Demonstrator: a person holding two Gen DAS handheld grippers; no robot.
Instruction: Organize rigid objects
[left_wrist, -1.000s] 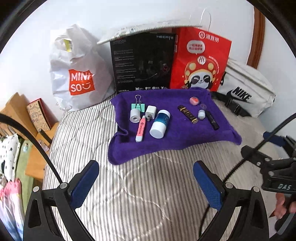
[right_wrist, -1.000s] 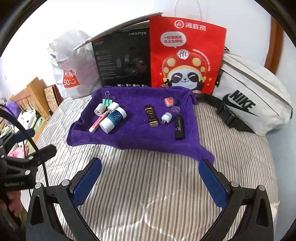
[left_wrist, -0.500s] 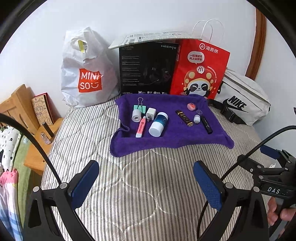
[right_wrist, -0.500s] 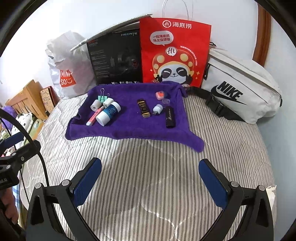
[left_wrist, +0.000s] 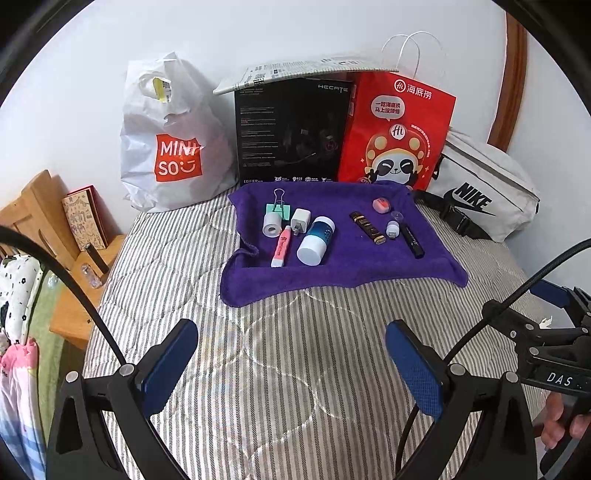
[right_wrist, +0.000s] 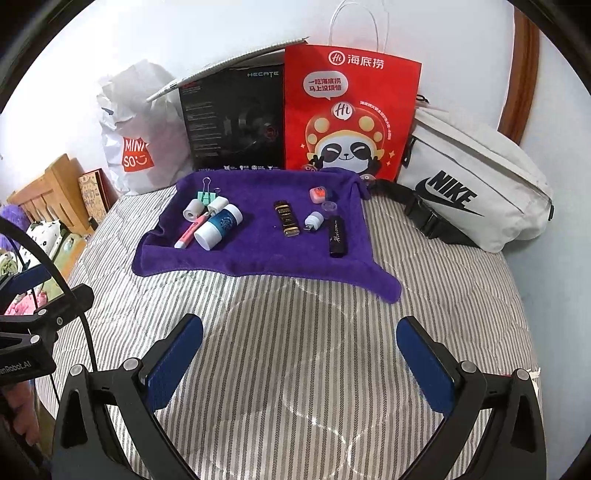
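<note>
A purple towel (left_wrist: 343, 266) (right_wrist: 258, 254) lies on the striped bed and carries two groups of small items. On its left are a green binder clip (left_wrist: 277, 206), a white tape roll (left_wrist: 272, 225), a white charger (left_wrist: 301, 221), a pink highlighter (left_wrist: 281, 246) and a blue-and-white bottle (left_wrist: 317, 240) (right_wrist: 218, 226). On its right are a black-gold tube (left_wrist: 367, 228) (right_wrist: 286, 218), a pink round piece (left_wrist: 381, 204), a small white plug (left_wrist: 392, 229) and a black tube (left_wrist: 413, 242) (right_wrist: 338, 236). My left gripper (left_wrist: 291, 363) and right gripper (right_wrist: 300, 360) both stand open over bare bedding, well short of the towel.
Behind the towel stand a white Miniso bag (left_wrist: 173, 147), a black box (left_wrist: 291, 129) and a red paper bag (left_wrist: 395, 133). A white Nike bag (right_wrist: 476, 184) lies at the right. A wooden bedside shelf (left_wrist: 40, 218) is at the left edge of the bed.
Both grippers have drawn back from the towel, so it looks smaller and farther away. The items on the towel have not moved.
</note>
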